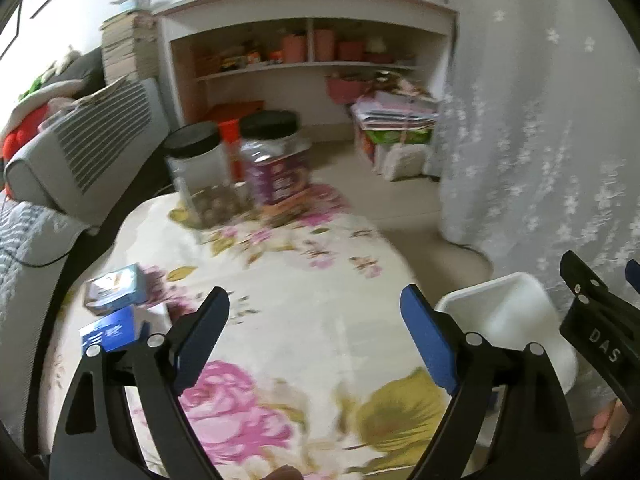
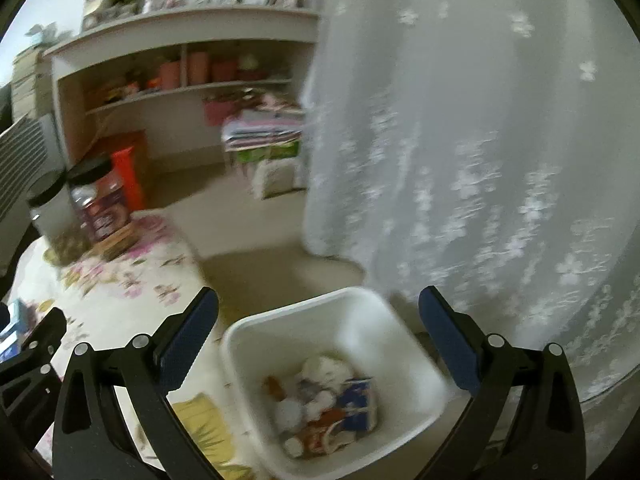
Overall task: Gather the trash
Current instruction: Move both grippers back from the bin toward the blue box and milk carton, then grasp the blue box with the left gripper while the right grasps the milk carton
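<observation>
A white bin (image 2: 404, 364) stands on the floor beside the table and holds several pieces of trash (image 2: 332, 408): crumpled paper and wrappers. My right gripper (image 2: 318, 312) hangs open and empty above the bin. My left gripper (image 1: 316, 304) is open and empty over the floral tablecloth (image 1: 300, 280). The bin's rim also shows in the left wrist view (image 1: 500, 304), behind my left gripper's right finger. Two small blue and white boxes (image 1: 114, 308) lie on the table left of my left gripper. The right gripper's body (image 1: 600, 320) shows at the right edge.
Two black-lidded jars (image 1: 240, 160) stand at the table's far end. A grey sofa arm (image 1: 72, 160) is at left. A white shelf unit (image 1: 308, 60) and stacked papers (image 1: 392, 120) stand behind. A sheer curtain (image 2: 480, 160) hangs at right.
</observation>
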`<state>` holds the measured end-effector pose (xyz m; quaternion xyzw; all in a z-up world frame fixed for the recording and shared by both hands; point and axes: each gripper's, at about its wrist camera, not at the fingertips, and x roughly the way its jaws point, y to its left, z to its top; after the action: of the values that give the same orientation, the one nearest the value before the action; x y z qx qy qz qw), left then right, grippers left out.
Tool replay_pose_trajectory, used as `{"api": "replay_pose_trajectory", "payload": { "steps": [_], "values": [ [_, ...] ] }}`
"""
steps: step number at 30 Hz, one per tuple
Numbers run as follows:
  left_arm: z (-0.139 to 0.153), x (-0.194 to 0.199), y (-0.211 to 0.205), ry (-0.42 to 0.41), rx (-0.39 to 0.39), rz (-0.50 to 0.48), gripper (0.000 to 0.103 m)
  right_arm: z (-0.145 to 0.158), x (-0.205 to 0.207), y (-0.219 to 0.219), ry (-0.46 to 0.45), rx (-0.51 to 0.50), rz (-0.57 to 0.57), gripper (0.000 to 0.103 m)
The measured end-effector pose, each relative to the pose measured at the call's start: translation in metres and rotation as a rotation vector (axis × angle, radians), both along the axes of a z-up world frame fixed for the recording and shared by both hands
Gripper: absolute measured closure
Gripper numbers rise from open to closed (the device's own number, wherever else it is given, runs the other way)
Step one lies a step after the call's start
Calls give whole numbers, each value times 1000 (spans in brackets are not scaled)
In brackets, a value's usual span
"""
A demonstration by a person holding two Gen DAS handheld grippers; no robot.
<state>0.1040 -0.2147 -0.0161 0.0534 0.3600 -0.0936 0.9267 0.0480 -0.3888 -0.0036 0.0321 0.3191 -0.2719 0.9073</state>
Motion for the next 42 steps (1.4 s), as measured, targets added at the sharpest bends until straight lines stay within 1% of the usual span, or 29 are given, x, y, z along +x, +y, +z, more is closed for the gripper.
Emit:
{"api": "replay_pose_trajectory", "payload": {
  "steps": [6,8,10,14,16,19,21,22,24,26,28,29,32,33,34,35,36,37,39,41,42],
  "values": [
    [-18,11,48,32,58,71,17,-17,23,48,61,33,116,7],
    [-26,16,66,45,99,81,17,-22,28,62,81,40,143,7],
    [-36,24,85,60,164,87,17,-26,34,77,103,47,177,7],
    [-53,41,122,96,239,93,17,-34,43,98,136,61,225,7],
    [-65,54,138,142,296,71,17,-38,49,107,153,67,243,7],
    [-81,68,152,185,386,32,17,-43,57,121,173,67,260,7],
    [-96,78,162,221,446,-12,17,-45,62,128,184,78,270,7],
    [-101,82,165,238,460,-30,17,-47,64,129,188,87,273,7],
    [-118,92,172,308,493,-80,17,-50,70,134,200,122,277,7],
    [-129,99,179,335,507,-90,17,-54,74,136,213,149,279,7],
    [-136,103,186,341,507,-84,17,-58,78,141,226,169,276,7],
    [-137,103,189,340,495,-85,17,-60,81,144,232,173,278,7],
    [-135,99,200,336,426,-93,30,-65,87,155,252,170,288,7],
    [-134,98,202,333,420,-91,36,-66,88,159,256,164,293,7],
    [-133,95,205,331,406,-89,38,-66,91,164,258,156,300,7],
    [-132,93,207,332,396,-87,45,-66,93,169,257,146,306,7],
    [-130,89,208,331,385,-84,49,-66,95,175,252,132,316,7],
    [-126,84,213,337,362,-77,52,-67,96,178,247,123,324,7],
    [-117,75,219,360,321,-46,60,-67,100,187,236,102,354,7],
    [-108,62,240,402,236,9,63,-68,106,199,222,90,409,7],
    [-105,57,250,421,202,36,67,-69,109,208,209,80,446,7]
  ]
}}
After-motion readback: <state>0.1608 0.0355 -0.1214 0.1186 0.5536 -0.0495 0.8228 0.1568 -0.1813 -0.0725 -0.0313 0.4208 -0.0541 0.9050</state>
